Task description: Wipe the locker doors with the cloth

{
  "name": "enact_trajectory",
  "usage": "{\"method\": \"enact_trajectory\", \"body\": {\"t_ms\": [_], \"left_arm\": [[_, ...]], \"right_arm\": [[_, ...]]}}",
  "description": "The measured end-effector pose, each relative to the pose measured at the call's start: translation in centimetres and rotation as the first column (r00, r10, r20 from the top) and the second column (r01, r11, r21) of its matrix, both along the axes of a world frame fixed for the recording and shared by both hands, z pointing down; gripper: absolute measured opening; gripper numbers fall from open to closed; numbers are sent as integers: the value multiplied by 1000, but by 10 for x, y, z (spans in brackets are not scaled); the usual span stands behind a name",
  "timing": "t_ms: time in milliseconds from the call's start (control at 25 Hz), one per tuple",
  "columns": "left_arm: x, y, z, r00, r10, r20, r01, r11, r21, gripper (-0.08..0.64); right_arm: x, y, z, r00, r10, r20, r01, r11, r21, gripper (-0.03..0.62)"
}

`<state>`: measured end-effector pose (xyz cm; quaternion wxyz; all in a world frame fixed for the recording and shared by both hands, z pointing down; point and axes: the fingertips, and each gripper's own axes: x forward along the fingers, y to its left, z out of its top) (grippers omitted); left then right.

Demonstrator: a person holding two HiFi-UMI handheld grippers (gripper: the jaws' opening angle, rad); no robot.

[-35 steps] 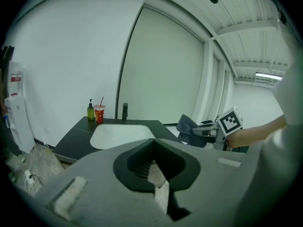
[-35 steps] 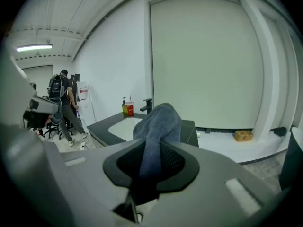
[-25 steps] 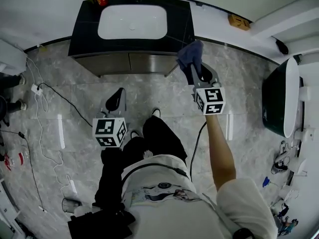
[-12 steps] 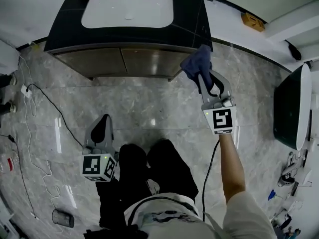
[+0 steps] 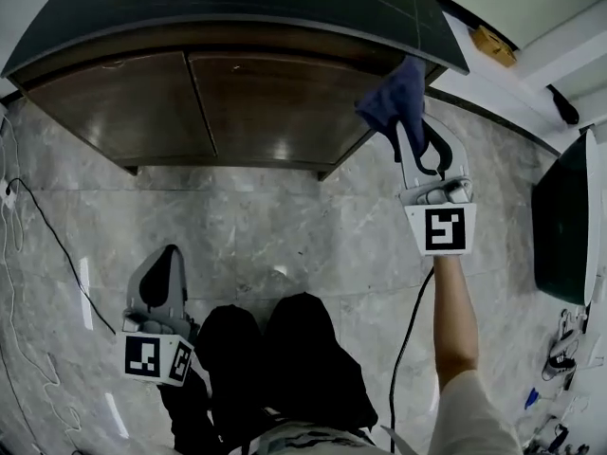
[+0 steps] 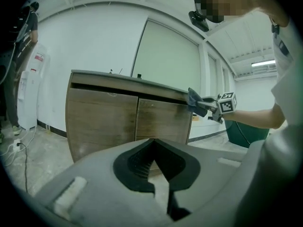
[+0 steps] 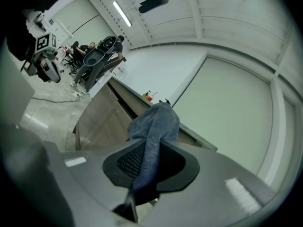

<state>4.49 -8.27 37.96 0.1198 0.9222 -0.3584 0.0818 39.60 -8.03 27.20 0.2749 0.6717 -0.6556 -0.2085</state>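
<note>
Right gripper (image 5: 410, 133) jaws pinch the blue cloth (image 5: 393, 100) at upper right, by the locker doors' (image 5: 237, 102) corner. Left gripper (image 5: 163, 265), lower left, jaws together, empty. Wiping looks unstarted; both doors remain.

Left gripper (image 5: 167, 263) held low, close in at the body's left side, pointing forward; jaws together at the tips, nothing between them; right gripper (image 5: 413, 131) reached out ahead on a straight, bare forearm (image 5: 453, 316); jaws clamped on the cloth (image 5: 391, 100).
</note>
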Motion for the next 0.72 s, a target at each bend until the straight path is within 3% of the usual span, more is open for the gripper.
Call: {"method": "enact_trajectory", "body": {"t_ms": [200, 360, 720], "left_arm": [[8, -6, 62, 1000, 12, -21, -10, 998, 59, 0], [3, -3, 89, 999, -3, -35, 6, 996, 88, 0], [-18, 9, 93, 997, -45, -56, 52, 990, 130, 0]], "right_arm": [[28, -26, 36, 989, 31, -142, -23, 998, 55, 72], [40, -44, 51, 980, 20, -196, 2, 994, 110, 72], [45, -56, 87, 992, 9, -125, 5, 993, 117, 72]]}}
